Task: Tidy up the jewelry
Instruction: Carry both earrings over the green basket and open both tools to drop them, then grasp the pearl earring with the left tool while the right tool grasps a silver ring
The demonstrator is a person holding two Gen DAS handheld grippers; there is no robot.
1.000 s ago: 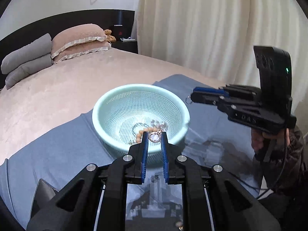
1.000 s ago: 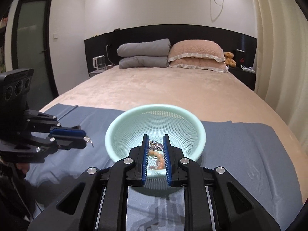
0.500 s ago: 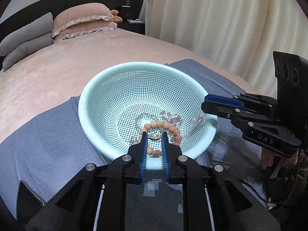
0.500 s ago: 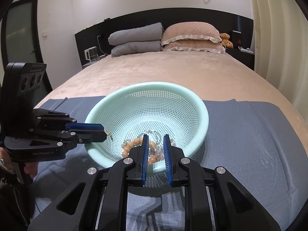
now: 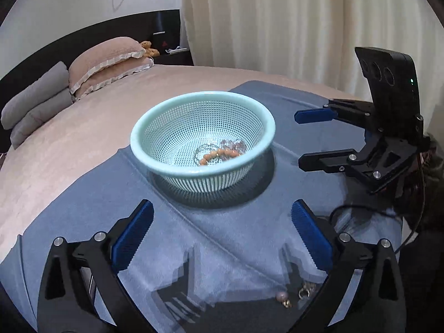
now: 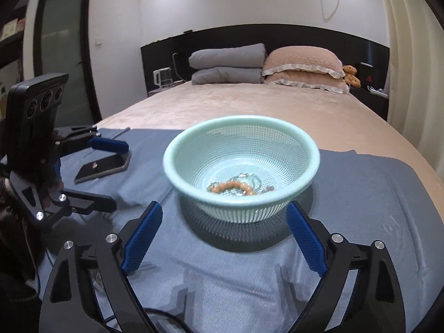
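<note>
A mint green perforated basket (image 5: 155,136) (image 6: 177,149) stands on a blue cloth on the bed. It holds an orange bead bracelet (image 5: 219,154) (image 6: 231,186) and silvery jewelry (image 5: 234,144) (image 6: 249,179). My left gripper (image 5: 222,236) is wide open and empty, just short of the basket; it also shows in the right wrist view (image 6: 111,177). My right gripper (image 6: 223,240) is wide open and empty near the basket; it also shows in the left wrist view (image 5: 302,138). A pearl earring and a ring (image 5: 291,297) lie on a dark tray near my left gripper.
The blue cloth (image 6: 360,199) covers the foot of a beige bed (image 6: 249,102). A dark tray (image 6: 102,168) with a small piece on it lies left of the basket. Pillows (image 6: 302,66) and curtains (image 5: 277,27) stand beyond.
Both grippers opened wide and pulled back from the basket. The ring the left held and the small piece the right held are gone from the jaws.
</note>
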